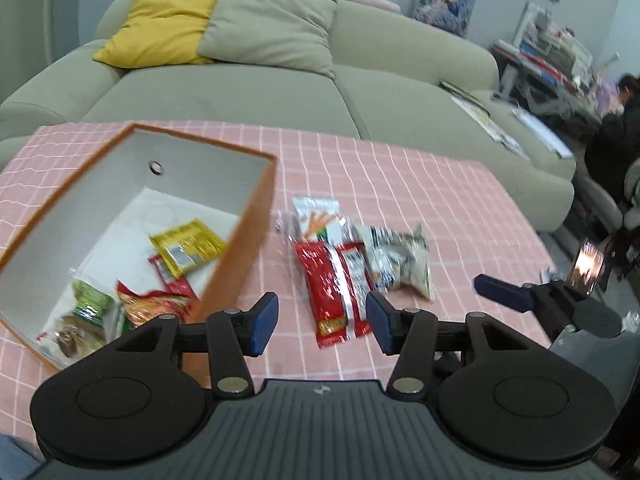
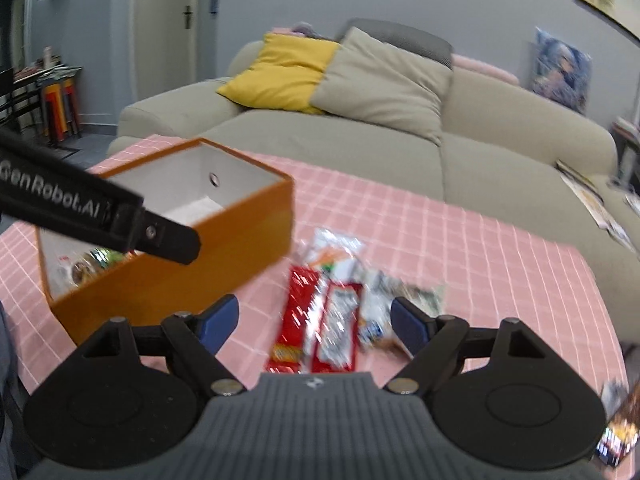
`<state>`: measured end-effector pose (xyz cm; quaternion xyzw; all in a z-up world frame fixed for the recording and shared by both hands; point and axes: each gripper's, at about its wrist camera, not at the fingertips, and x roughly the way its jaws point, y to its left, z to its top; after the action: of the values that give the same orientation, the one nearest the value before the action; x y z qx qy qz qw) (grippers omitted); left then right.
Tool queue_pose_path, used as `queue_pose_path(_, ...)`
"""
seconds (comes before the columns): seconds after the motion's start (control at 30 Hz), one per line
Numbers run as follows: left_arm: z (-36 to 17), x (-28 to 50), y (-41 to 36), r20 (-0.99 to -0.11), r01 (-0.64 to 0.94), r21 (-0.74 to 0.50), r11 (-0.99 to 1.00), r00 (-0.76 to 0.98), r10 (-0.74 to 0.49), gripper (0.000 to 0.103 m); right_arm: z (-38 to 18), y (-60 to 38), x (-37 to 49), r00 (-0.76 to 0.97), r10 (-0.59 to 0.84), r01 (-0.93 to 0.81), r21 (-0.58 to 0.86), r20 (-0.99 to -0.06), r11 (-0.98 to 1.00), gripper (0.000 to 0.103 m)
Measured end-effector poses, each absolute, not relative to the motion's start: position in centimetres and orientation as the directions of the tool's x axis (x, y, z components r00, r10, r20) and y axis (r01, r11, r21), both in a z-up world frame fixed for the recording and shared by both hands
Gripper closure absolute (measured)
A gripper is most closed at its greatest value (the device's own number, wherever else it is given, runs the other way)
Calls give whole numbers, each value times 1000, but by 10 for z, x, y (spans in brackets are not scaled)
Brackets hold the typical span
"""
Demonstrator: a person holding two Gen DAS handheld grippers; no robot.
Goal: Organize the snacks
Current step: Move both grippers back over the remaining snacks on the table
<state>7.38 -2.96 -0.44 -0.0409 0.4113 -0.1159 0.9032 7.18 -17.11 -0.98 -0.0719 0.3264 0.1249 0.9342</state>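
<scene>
An orange box (image 1: 248,232) with a white inside stands on the left of the pink checked tablecloth (image 1: 460,208). It holds a yellow packet (image 1: 186,248), a red one and a green one. To the right of the box lie two red packets (image 1: 332,284), a clear packet of orange sticks (image 1: 318,216) and a pale packet (image 1: 400,260). My left gripper (image 1: 320,322) hovers open above the red packets with nothing between its pads. My right gripper (image 2: 314,322) is open too, over the same red packets (image 2: 316,320), beside the box (image 2: 224,240). The left gripper's black body (image 2: 100,208) crosses the right wrist view.
A beige sofa (image 1: 280,92) with a yellow cushion (image 1: 160,24) runs behind the table. A person in dark clothes (image 1: 616,128) sits at the far right. A lit phone (image 1: 586,270) stands at the table's right edge. Magazines lie on the sofa's right end.
</scene>
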Motion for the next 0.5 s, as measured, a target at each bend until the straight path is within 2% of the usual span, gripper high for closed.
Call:
queue_pose_path(0.27, -44, 79, -46, -764, 185, -223, 957, 577, -290, 45, -41, -200, 69, 730, 137, -187, -3, -669, 982, 24)
queue_pose_path(0.43, -58, 95, -51, -783, 157, -251, 955, 547, -296, 45, -54, -201, 80, 736, 84, -164, -57, -672, 985, 24)
queue_pose_path(0.5, -61, 105, -54, -785, 150, -253, 956, 546, -293, 38, -58, -205, 89, 734, 75, -160, -64, -675, 985, 24)
